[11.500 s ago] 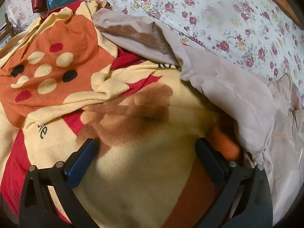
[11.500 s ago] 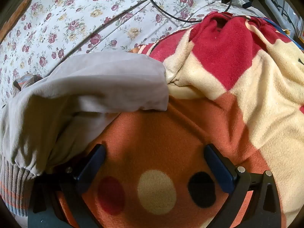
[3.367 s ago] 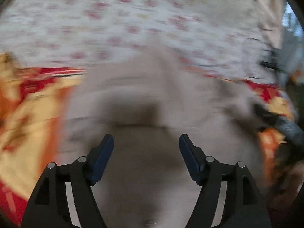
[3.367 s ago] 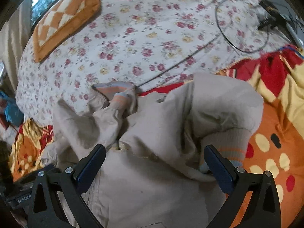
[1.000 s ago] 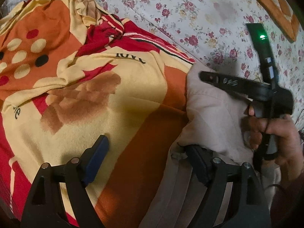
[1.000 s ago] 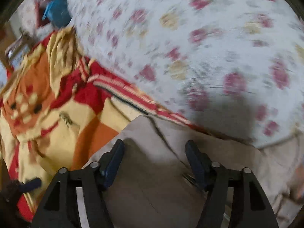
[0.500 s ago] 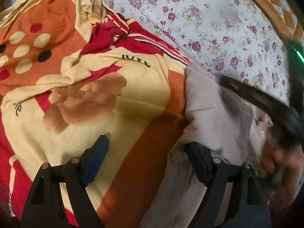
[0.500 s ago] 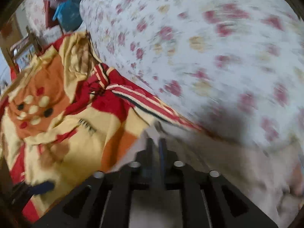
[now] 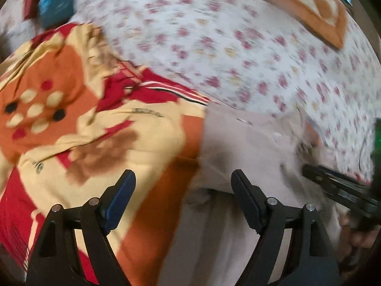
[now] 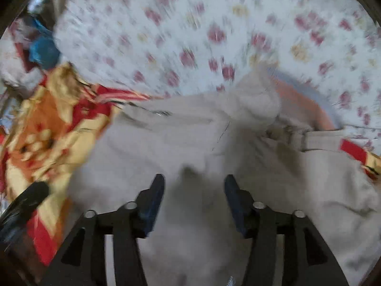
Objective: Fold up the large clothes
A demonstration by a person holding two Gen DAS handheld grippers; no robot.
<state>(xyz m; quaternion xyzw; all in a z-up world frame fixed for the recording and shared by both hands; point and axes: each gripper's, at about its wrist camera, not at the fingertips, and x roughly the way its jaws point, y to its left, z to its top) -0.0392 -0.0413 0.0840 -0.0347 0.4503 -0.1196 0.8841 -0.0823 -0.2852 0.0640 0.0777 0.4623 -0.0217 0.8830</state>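
Blanket (image 9: 100, 128): at 9 o'clock in the left wrist view — a fleece in orange, cream and red with cream, red and black spots, rumpled over the bed; in the right wrist view it shows at 9 o'clock as well, and a red and cream corner shows again at 3 o'clock past the garment.
Left gripper (image 9: 183, 200): low in its own view at 6 o'clock, jaws spread wide with nothing pinched; its left blue pad hangs over the orange part of the blanket, its right pad over the edge of the beige cloth.
Beige jacket (image 10: 190, 143): the large garment of the task, lying on the blanket with its far edge against the flowered sheet; it fills the middle and the 4 o'clock part of the right wrist view, with a folded edge at 12 o'clock from the jaws and an orange and blue striped cuff or hem at 2 o'clock. In the left wrist view it lies from the centre to 4 o'clock.
Right gripper (image 10: 194, 197): at 6 o'clock in its own view, jaws apart and just now opening, beige cloth beneath and between the pads but not clamped; in the left wrist view its black body juts in at 4 o'clock, the hand below it too blurred to describe.
Flowered sheet (image 9: 238, 54): white with red and yellow blossoms, from 11 to 2 o'clock in both views — blurred.
Orange checked cushion (image 9: 297, 7): at 1 o'clock in the left wrist view, on the sheet.
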